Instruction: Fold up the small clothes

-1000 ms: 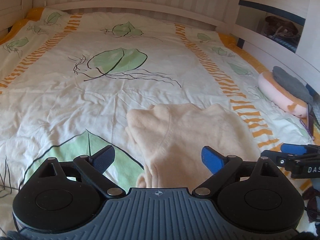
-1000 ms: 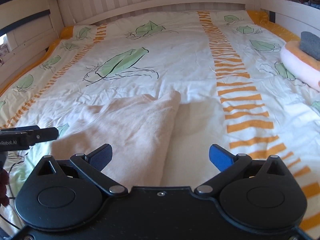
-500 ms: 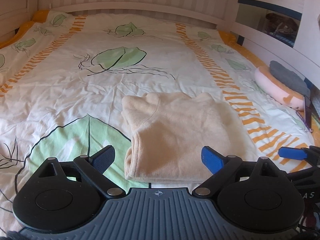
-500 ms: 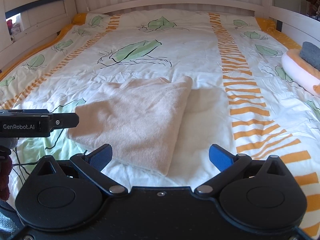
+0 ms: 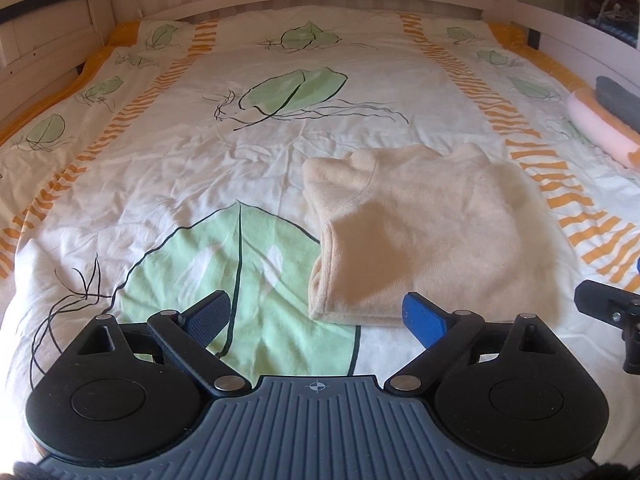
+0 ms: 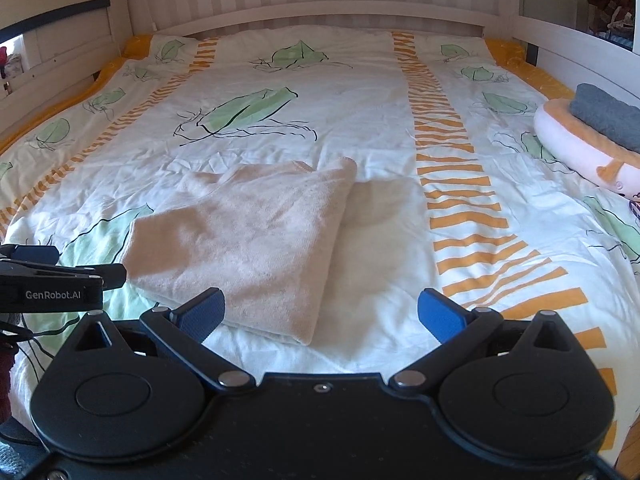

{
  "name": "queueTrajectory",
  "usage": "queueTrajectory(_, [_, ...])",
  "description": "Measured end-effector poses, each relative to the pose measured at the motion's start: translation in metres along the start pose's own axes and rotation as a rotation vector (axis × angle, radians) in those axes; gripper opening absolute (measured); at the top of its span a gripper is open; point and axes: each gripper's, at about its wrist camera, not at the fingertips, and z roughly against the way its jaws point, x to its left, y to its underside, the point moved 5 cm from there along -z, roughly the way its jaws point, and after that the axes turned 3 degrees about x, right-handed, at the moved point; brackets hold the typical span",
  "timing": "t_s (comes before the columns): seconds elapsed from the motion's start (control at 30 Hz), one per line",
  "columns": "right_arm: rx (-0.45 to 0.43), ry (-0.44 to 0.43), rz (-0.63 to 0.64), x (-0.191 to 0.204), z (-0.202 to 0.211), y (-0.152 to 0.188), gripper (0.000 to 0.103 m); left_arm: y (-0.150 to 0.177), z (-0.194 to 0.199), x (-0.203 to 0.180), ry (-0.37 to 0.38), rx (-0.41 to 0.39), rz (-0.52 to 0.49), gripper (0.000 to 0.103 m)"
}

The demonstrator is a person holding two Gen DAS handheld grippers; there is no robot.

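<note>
Where it lies, cream garment (image 5: 432, 232) looks folded flat.

Left gripper (image 5: 316, 317) and right gripper (image 6: 321, 313): jaws spread wide, empty, side by side, level.

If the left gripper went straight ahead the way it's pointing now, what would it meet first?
Probably the folded cream fleece garment lying on the leaf-print duvet: its near edge sits just past the open left gripper, mostly toward the right fingertip. Depth is uncertain.
</note>
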Motion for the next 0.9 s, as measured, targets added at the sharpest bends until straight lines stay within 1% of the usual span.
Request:
queueTrajectory(0.1, [-0.001, -0.008, -0.001, 0.001, 0.0002, -0.0006, 0.102, 0.0041, -0.004, 0.0014, 0.018, 0.038, 0.032, 0.093])
queueTrajectory(0.23, [0.0, 0.004, 0.004, 0.0022, -0.0006, -0.0012, 0.102, 0.0079, -0.0071, 0.0049, 0.013, 0.064, 0.057, 0.093])
queueTrajectory(0.47, [0.019, 0.009, -0.005, 0.0014, -0.0035, 0.0001, 0.102, 0.0076, -0.0066, 0.0073, -0.015, 0.055, 0.056, 0.093])
queueTrajectory(0.9, [0.051, 0.009, -0.034, -0.0018, -0.0088, 0.0021, 0.102, 0.0079, -0.0069, 0.0058, -0.014, 0.057, 0.048, 0.093])
